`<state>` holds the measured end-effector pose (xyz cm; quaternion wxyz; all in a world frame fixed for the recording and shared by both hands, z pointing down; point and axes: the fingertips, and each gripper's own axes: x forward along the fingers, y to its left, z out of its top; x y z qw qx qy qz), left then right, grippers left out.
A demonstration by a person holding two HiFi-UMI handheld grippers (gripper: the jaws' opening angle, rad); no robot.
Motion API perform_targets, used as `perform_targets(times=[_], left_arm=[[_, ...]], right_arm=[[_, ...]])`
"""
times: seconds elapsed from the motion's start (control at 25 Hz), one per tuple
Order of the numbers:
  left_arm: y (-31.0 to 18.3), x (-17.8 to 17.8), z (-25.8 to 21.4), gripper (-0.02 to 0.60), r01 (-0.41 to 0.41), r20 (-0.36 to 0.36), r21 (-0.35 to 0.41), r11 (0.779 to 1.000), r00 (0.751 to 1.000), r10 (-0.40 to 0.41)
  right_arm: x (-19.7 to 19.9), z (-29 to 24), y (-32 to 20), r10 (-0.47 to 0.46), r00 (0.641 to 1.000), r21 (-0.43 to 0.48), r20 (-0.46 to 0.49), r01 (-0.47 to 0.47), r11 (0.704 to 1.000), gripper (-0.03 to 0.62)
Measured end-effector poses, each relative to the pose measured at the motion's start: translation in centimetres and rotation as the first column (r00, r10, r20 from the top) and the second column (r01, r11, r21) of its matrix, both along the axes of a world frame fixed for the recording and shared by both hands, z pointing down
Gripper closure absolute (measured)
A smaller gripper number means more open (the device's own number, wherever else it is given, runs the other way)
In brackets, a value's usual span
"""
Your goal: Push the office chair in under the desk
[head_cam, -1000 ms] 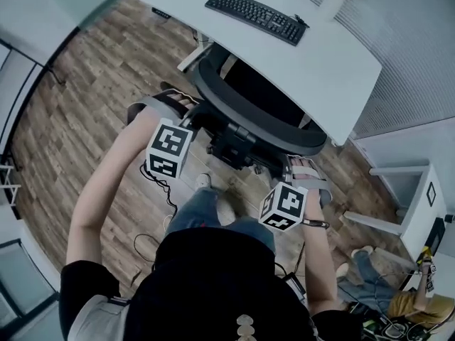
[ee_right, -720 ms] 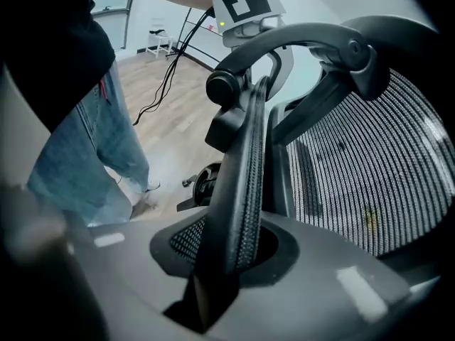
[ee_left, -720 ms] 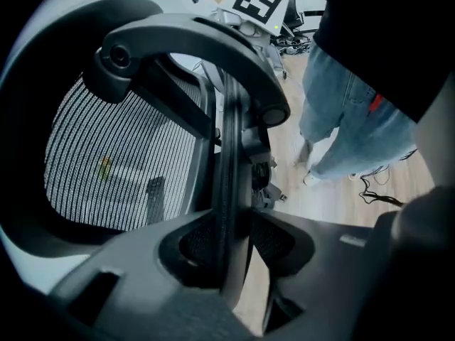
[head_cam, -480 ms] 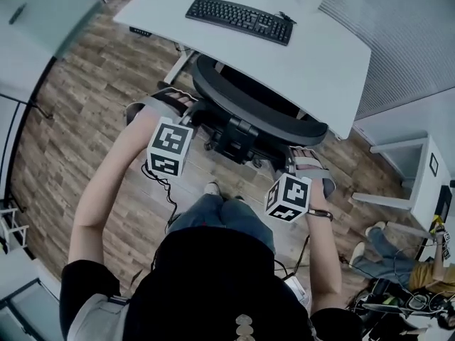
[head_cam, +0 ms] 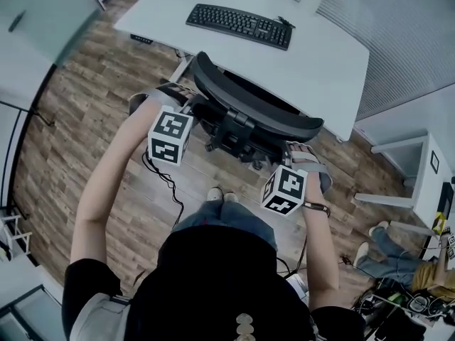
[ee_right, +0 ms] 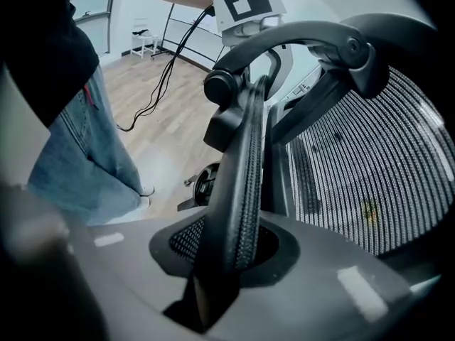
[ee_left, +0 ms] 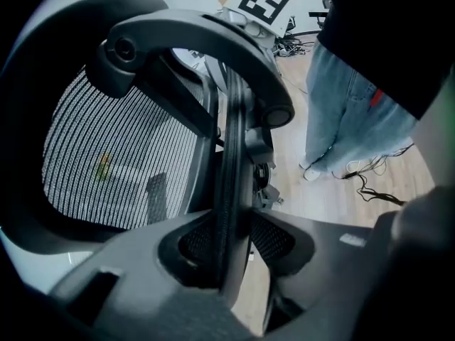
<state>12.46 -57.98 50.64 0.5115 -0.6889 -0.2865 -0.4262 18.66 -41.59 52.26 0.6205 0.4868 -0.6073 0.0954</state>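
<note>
The left hand-held gripper [ee_left: 226, 251] and the right hand-held gripper [ee_right: 229, 251] are each clamped on a side edge of the office chair [head_cam: 259, 112] backrest, 1 per side. The chair stands on the wood floor [head_cam: 92, 119], its backrest right at the white desk [head_cam: 323, 62] near edge. Farther back, 1 black keyboard [head_cam: 238, 25] lies on the desk

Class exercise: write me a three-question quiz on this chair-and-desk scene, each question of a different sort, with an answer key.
1. True or false: a keyboard lies on the desk.
2. What is the left hand-held gripper shut on? A. the back rim of the chair; B. a cable; C. the desk's edge.
3. Short answer: where is the chair's seat?
Key: 1 true. 2 A. 3 Out of sight under the desk.
</note>
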Motion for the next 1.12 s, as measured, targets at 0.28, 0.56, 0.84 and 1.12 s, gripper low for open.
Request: perform_targets(times=[0.28,0.56,0.84,1.12], left_arm=[[0.0,-0.1,0.0,0.438,0.017,-0.013,0.008,1.000,1.000,-0.017],[0.0,0.1,-0.3,0.415,0.069,-0.111,0.018,0.997,0.992,-0.067],[-0.1,-0.6,-1.9,0.393,0.148,-0.248,0.089,0.985,0.961,-0.122],[0.3,-2.2,-6.5,0.571,0.252,-0.468,-0.064,0.966,0.847,-0.252]], right_arm=[[-0.1,0.1,0.0,-0.003,1.000,0.006,-0.005,0.003,1.000,0.478],[-0.2,-0.4,0.0,-0.017,1.000,0.052,-0.010,0.018,0.998,0.446],[-1.3,-3.9,1.5,0.019,0.997,0.187,0.069,-0.032,0.982,0.427],[-2.2,-10.0,2.3,0.053,0.957,0.477,0.287,-0.190,0.858,0.532]])
